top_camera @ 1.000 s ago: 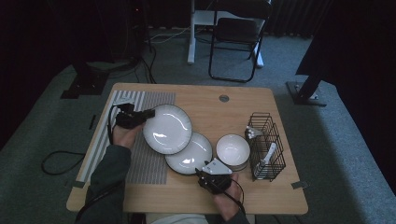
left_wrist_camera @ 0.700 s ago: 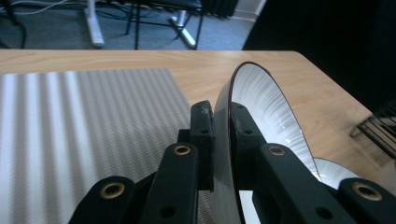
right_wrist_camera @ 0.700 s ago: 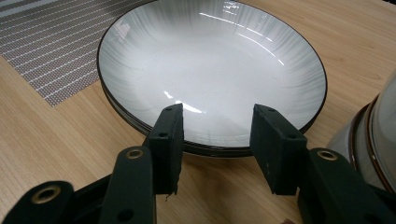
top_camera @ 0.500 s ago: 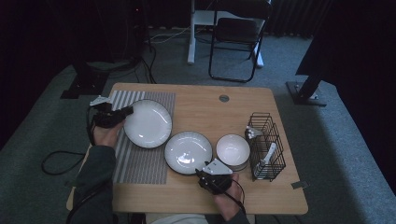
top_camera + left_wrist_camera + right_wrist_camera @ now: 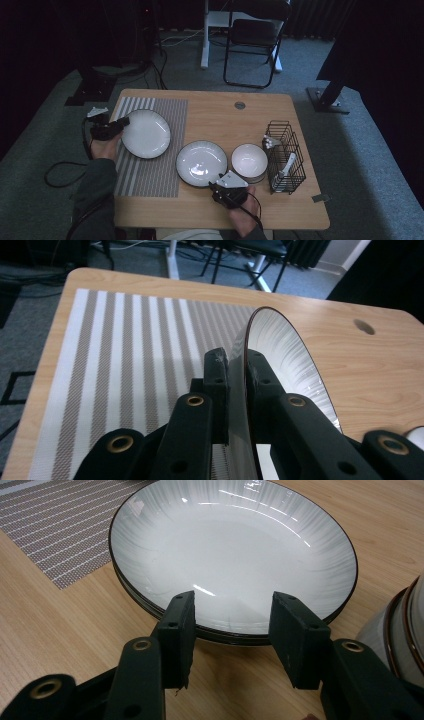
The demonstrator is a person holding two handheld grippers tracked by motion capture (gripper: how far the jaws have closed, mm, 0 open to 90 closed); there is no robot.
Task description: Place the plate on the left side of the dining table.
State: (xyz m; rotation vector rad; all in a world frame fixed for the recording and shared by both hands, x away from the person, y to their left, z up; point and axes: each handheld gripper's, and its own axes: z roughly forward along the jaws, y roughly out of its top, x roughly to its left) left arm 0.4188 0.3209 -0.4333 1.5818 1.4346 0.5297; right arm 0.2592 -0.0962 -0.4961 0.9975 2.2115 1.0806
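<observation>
A: Status?
B: Left claw (image 5: 120,123) is clamping the rim of one plate (image 5: 146,133), holding it over the striped mat (image 5: 150,175) near the bench's left edge, not set down yet.
A: Right?
B: Right claw (image 5: 232,625) is gaping, gripping nothing, facing the stacked plates (image 5: 235,555) mid-bench. Those are remaining.

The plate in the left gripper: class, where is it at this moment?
In the high view the plate is at the table's left, over the striped mat, its rim clamped in the left gripper, left of the stacked plates.
</observation>
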